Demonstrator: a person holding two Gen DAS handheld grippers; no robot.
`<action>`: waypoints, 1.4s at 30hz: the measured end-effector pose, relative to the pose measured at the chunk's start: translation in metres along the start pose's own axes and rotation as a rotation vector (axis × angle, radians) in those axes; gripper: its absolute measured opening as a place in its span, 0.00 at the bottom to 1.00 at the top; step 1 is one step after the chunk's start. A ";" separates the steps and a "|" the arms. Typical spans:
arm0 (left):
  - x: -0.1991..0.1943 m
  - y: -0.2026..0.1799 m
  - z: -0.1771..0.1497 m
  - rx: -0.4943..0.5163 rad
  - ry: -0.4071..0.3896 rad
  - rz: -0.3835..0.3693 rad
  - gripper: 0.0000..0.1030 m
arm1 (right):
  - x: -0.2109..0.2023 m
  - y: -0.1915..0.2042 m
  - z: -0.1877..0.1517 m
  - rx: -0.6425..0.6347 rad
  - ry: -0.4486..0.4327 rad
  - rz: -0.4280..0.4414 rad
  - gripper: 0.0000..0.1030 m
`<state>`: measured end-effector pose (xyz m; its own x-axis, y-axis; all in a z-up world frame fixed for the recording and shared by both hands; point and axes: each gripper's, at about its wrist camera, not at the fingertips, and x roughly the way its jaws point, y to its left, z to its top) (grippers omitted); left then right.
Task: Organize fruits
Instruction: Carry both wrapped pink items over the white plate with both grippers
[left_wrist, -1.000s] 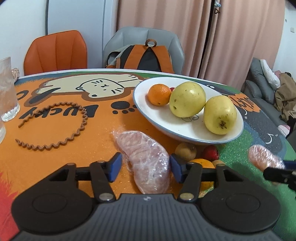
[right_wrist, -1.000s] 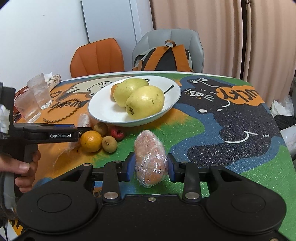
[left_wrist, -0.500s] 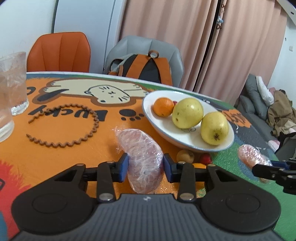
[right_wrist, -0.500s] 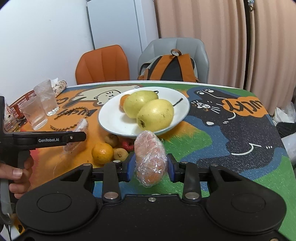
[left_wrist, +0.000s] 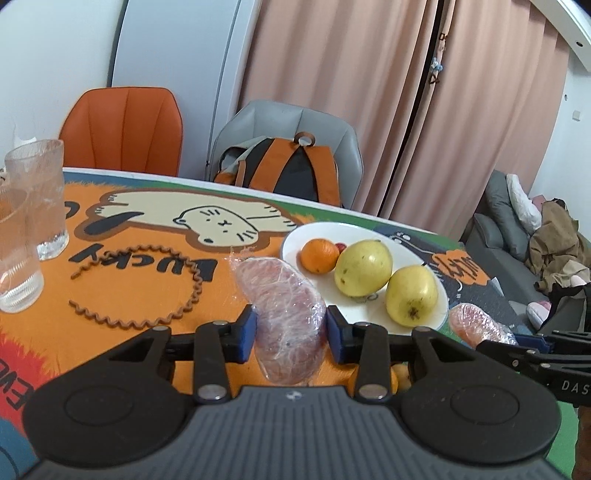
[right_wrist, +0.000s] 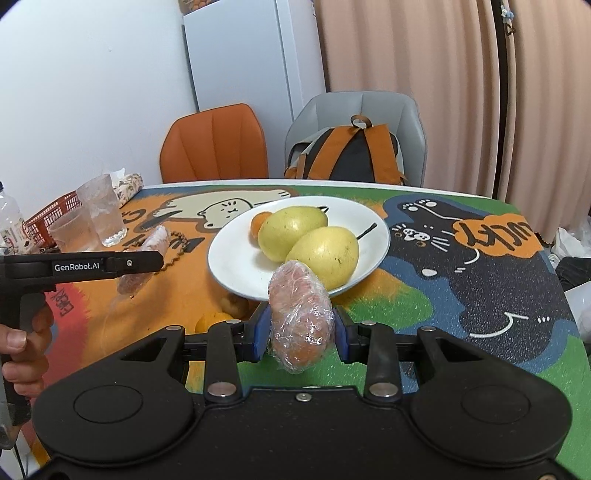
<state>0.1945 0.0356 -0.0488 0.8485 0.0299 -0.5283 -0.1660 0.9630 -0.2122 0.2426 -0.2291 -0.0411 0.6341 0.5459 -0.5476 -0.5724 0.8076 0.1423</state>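
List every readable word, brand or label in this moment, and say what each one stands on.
"GenRobot.AI": white print on the side of the left gripper, right wrist view.
"LUCKY": black letters on the orange part of the printed table mat, upside down.
"LUCKY": again in the mat's orange bubble.
"DAS": cut-off print on the right gripper, left wrist view.
Red letters at the mat's near edge and the clear plastic bottle's label: unreadable.

place: we take this for a home dining corner | signs: cartoon-cat tablecloth (right_wrist: 480, 280), orange chair (right_wrist: 214, 144), grey chair (right_wrist: 354, 107) holding a backpack (right_wrist: 351, 155), drinking glasses (left_wrist: 37, 192), white fridge (right_wrist: 240, 55), pink curtains (left_wrist: 332, 92), sofa (left_wrist: 502, 229) strewn with clothes
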 end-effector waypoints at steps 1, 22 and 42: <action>0.000 -0.001 0.001 0.002 -0.003 -0.002 0.37 | 0.000 0.000 0.001 -0.001 -0.003 -0.001 0.33; 0.025 -0.026 0.038 -0.022 -0.033 -0.058 0.37 | 0.004 -0.021 0.023 0.014 -0.050 -0.028 0.33; 0.069 -0.043 0.054 -0.095 0.010 -0.067 0.38 | 0.019 -0.042 0.035 0.043 -0.055 -0.031 0.33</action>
<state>0.2870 0.0103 -0.0318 0.8542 -0.0373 -0.5186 -0.1560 0.9331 -0.3240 0.2968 -0.2445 -0.0289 0.6794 0.5315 -0.5059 -0.5303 0.8322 0.1620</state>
